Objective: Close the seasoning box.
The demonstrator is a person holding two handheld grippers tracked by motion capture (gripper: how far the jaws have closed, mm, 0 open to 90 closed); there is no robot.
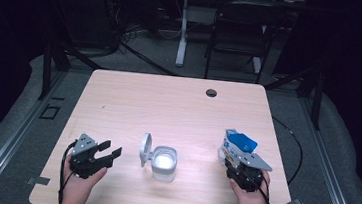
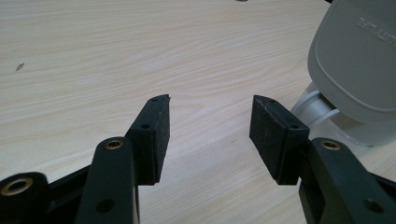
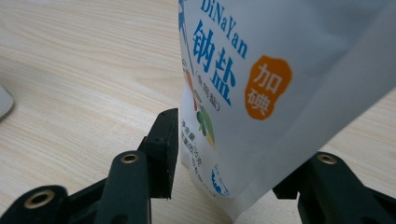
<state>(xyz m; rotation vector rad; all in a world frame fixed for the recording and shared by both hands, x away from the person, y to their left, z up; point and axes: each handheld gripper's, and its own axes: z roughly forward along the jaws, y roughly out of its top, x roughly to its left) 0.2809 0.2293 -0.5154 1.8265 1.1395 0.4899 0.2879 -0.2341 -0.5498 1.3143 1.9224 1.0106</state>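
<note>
In the high view, a light wooden table (image 1: 134, 97) is carrying a small white plastic container (image 1: 164, 163) with its round hinged lid (image 1: 145, 149) standing open on the container's left side. White contents are showing inside the open container. To the left of the container, the left gripper (image 1: 112, 153) is lying low over the table in the person's left hand (image 1: 80, 178), its jaws pointing toward the container and standing wide apart with nothing between them. Well to the right of the container, the right gripper (image 1: 233, 160) is sitting in the person's right hand (image 1: 250, 196), and a white salt pouch with blue and orange print (image 1: 237, 145) is standing at its jaws, tilted.

In the left gripper view, the two black jaws are standing wide open over bare wood, holding nothing. The container's grey-white lid (image 2: 357, 60) is rising just beyond the right-hand jaw, apart from it, with the container's white wall (image 2: 317, 109) showing under it.

In the right gripper view, the salt pouch (image 3: 280, 93) is standing between the jaws, leaning to the right, its bottom corner reaching down toward the table. The left-hand jaw is sitting just beside the pouch with a thin gap showing, so the jaws are standing open around the pouch rather than pressing on it. The right-hand jaw's pad is hidden behind the pouch. A sliver of the container's lid (image 3: 4, 102) is showing at the left edge, well apart from the pouch.
</note>
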